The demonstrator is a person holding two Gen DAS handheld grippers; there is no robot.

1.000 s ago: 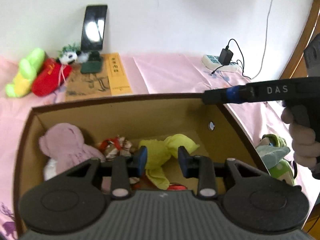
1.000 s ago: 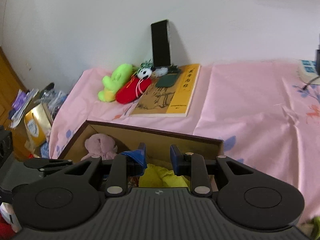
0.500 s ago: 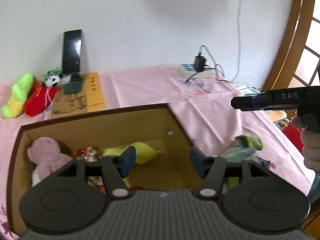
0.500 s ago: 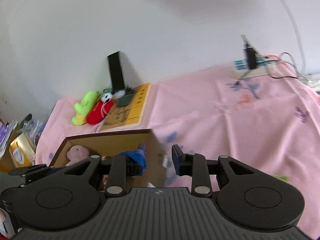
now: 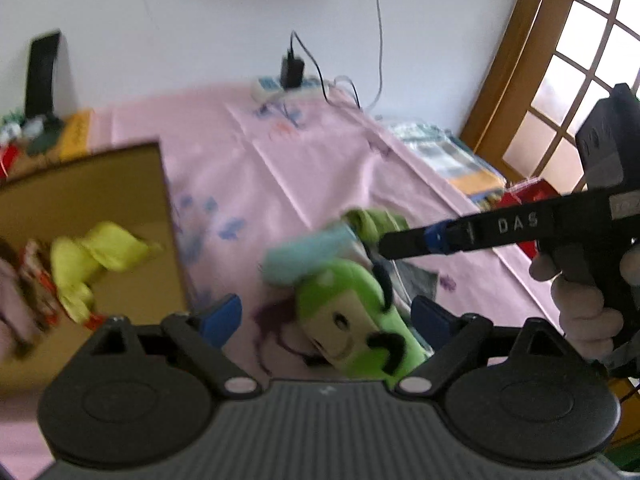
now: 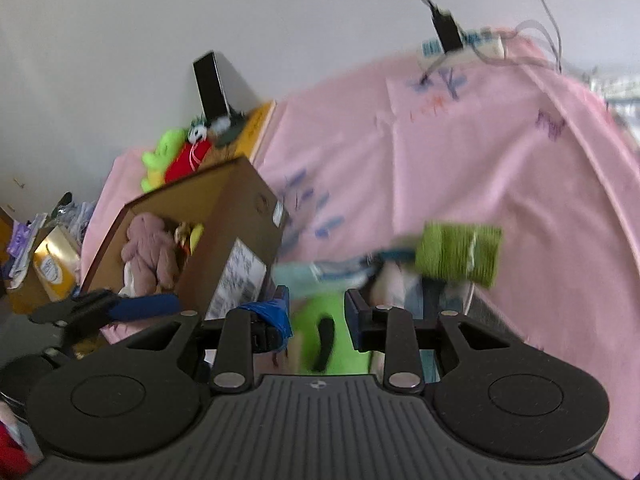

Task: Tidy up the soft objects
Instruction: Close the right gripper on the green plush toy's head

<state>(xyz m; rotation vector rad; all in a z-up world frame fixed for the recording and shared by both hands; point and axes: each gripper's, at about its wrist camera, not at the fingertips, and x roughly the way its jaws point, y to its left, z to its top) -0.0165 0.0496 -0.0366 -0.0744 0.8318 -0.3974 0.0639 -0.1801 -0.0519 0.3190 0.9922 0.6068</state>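
Pink bedsheet (image 5: 304,168) — white wall (image 5: 192,20)

One cardboard box (image 6: 224,216); one book (image 6: 256,130); one power strip (image 5: 288,86)

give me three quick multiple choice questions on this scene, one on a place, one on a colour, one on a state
1. Where is the green plush toy?
A. inside the cardboard box
B. on the pink cloth beside the box
C. on the phone stand

2. What colour is the cloth on the table?
A. pink
B. blue
C. white

3. How is the left hand-held gripper?
A. shut on the plush
B. shut and empty
C. jaws wide, pads clear of the plush

Answers:
1. B, it lies on the cloth to the right of the box.
2. A, the cloth is pink with small blue and purple prints.
3. C, both blue pads stand apart on either side of the toy without pressing it.
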